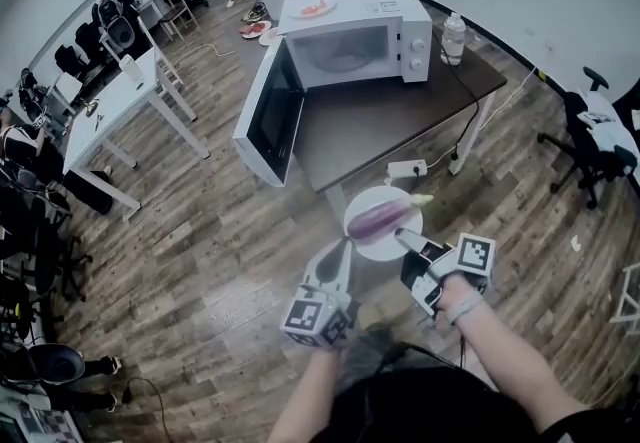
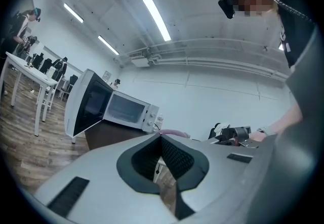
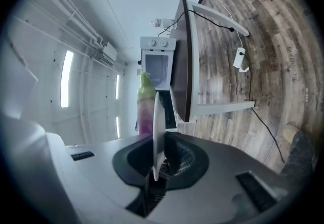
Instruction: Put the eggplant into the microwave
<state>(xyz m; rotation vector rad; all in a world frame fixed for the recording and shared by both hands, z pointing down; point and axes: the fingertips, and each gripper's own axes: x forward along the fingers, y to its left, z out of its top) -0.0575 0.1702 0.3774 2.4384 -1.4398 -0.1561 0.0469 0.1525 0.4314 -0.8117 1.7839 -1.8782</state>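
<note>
**Q:** Nearest?
**A:** Right gripper (image 1: 403,234) clenched on round white plate (image 1: 362,237) bearing glossy purple eggplant (image 1: 383,217). Left gripper (image 1: 337,254) closed, empty, beside the plate.
**Q:** Beyond?
**A:** Wood-plank floor (image 1: 200,251), dark brown table (image 1: 390,121), boxy white microwave (image 1: 350,41) with its door open.

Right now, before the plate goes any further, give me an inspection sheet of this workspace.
Surface: dark brown table, bare in front of the microwave.
Job's things: eggplant lies on a white plate held in the air short of the table; microwave stands on the table, its door wide open.
Clutter: clear bottle beside the microwave; small dish on top of it.
Grippers: right gripper shut on the plate's rim; left gripper at the plate's left edge, jaws together, nothing between them.
Cables: black cord runs off the table towards a white power strip on the floor.
Surroundings: wooden floor, white desk, office chair.
</note>
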